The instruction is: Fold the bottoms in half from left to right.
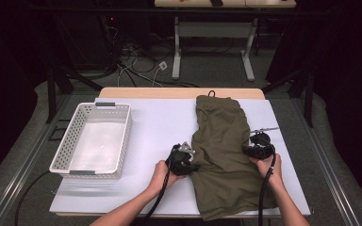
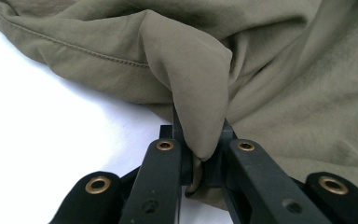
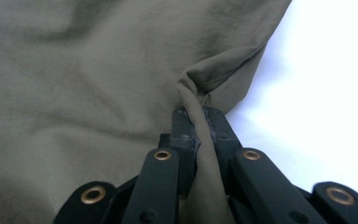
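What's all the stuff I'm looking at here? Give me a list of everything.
Garment: one, olive green, lying along the right half of the table, pinched at both side edges.
Basket: one, white, perforated, on the left of the table, nothing in it.
Table: one, white top with a wooden edge at the far side.
Cables: several, black and white, on the floor beyond the table.
Far table: one, light legs, at the back.
Left gripper: one, black, shut on the garment's left edge.
Right gripper: one, black, shut on its right edge.
Hands: two, holding the grippers.

Black grippers (image 1: 181, 160) w/ brass rivets, black cables, grey plate; bare forearms.
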{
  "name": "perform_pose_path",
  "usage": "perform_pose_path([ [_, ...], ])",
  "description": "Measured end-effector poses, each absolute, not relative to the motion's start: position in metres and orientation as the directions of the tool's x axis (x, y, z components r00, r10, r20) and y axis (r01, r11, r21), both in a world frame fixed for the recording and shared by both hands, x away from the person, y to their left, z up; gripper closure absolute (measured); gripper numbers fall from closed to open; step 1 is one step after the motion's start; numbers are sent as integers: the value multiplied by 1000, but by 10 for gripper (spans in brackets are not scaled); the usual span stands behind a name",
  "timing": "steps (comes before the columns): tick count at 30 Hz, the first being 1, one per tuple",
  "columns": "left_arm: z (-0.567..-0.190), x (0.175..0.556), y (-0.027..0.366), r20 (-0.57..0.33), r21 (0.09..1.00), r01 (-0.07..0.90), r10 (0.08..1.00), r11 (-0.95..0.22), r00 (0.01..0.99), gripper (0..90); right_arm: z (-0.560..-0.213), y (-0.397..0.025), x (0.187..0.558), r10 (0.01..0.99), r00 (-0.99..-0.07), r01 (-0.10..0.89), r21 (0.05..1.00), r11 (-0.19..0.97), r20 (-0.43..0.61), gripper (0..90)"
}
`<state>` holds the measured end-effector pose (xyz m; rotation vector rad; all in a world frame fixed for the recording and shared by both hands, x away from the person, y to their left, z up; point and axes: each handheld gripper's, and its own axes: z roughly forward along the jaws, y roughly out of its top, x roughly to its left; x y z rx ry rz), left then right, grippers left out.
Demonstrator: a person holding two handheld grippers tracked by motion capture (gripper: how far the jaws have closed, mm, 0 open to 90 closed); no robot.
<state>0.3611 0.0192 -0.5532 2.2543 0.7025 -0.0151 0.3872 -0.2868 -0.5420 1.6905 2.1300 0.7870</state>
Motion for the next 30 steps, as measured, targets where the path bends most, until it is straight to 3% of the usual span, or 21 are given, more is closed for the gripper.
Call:
perform_pose_path([
  [12, -547, 371, 50, -246, 644, 505, 470, -574, 848, 865, -540, -269, 382, 960, -255, 804, 577, 142, 119, 833],
  [20, -550, 367, 43, -216, 633, 483, 461, -605, 861, 860, -535, -285, 382, 970, -243, 801, 564, 200, 1, 786],
  [22, -550, 367, 44, -221, 633, 487, 462, -602, 859, 832, -535, -286, 383, 966, -258, 797, 560, 226, -22, 702],
  [23, -550, 366, 45, -228, 636, 495, 469, -592, 853, 781, -534, -286, 383, 966, -255, 792, 567, 228, -32, 658],
  [24, -550, 366, 45, -228, 636, 495, 469, -592, 853, 672, -534, -286, 383, 966, -255, 792, 567, 228, -32, 658],
  [25, -549, 364, 45, -231, 630, 506, 479, -589, 847, 560, -533, -289, 384, 960, -280, 774, 586, 239, -22, 540],
  [26, -548, 363, 45, -229, 628, 508, 484, -590, 844, 560, -533, -289, 384, 960, -280, 774, 586, 239, -22, 540],
  [27, -546, 359, 46, -236, 629, 516, 490, -581, 839, 416, -533, -291, 385, 958, -287, 769, 591, 244, -21, 430],
  [28, -546, 359, 46, -236, 629, 516, 490, -581, 839, 371, -533, -291, 385, 958, -287, 769, 591, 244, -21, 430],
  [29, -545, 356, 46, -243, 631, 516, 484, -580, 841, 371, -534, -291, 386, 953, -303, 764, 594, 250, -12, 380],
  [30, -543, 353, 46, -236, 632, 514, 487, -580, 840, 310, -535, -291, 387, 952, -304, 768, 587, 254, -14, 344],
])
